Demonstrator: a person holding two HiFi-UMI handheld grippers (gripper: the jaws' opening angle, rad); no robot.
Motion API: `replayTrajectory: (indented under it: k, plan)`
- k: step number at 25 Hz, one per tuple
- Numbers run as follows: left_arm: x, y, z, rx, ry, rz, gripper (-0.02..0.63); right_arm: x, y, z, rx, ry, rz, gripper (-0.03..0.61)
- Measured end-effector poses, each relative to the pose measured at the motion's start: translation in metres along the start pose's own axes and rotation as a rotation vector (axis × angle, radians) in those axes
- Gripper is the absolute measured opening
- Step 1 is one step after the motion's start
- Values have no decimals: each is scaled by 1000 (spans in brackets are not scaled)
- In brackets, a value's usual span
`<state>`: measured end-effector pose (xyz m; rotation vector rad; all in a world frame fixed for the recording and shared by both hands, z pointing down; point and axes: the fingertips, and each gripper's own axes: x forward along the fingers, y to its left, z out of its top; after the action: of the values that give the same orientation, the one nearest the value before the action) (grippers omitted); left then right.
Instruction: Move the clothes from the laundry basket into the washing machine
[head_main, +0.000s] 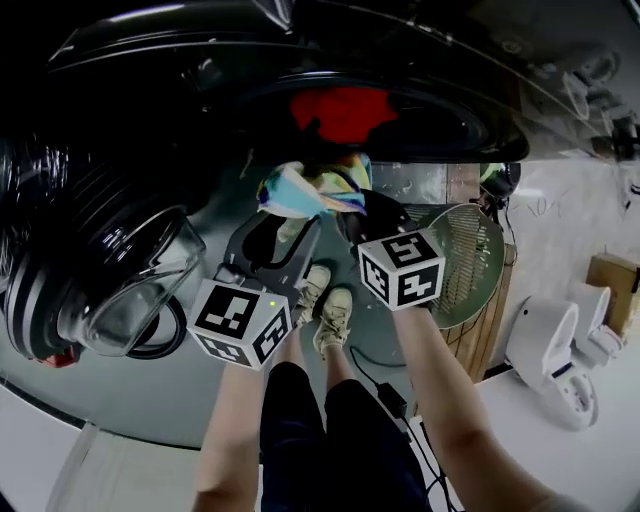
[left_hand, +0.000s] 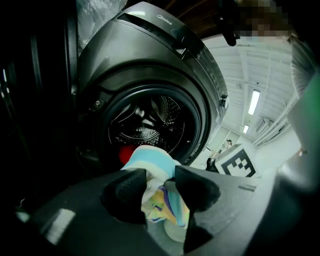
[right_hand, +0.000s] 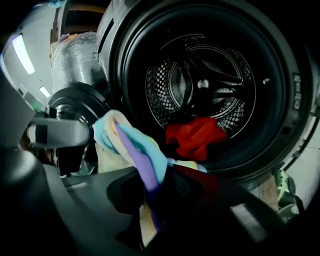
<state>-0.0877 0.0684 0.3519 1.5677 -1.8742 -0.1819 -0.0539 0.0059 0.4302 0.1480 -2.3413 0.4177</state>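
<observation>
1. Left gripper: the jaws are pressed onto a multicoloured garment of pale blue, cream and purple fabric. In the left gripper view, the fabric fills the gap between the 2 dark pads and bulges above them at lower centre of the frame.

2. Right gripper: the jaws pinch the same garment. In the right gripper view, a purple-and-blue fold rises from between the jaws towards the centre left of the frame.

3. Garment position: in the head view, it hangs bunched between the 2 grippers at upper centre of the frame. It is just in front of the washing machine opening and has not entered it.

4. Drum: a red garment lies at the bottom of the drum, behind the held fabric.

5. Door: the glass door is swung open at centre left of the head view.

6. Person: 2 shoes stand on the floor below the grippers, at centre of the head view.
</observation>
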Motion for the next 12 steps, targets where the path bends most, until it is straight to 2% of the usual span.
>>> replayTrajectory:
  k: [4,10,12]
  plan:
    - [-8,13,-6,-22,-20,16,169,3,-9,34,40,-114,-49,66]
    - [-15,29,-10,-45,-56,36,107,16,-21,94,74,-298,-102,66]
    - [-16,36,-12,-64,-62,49,104,22,-24,117,78,-357,-118,66]
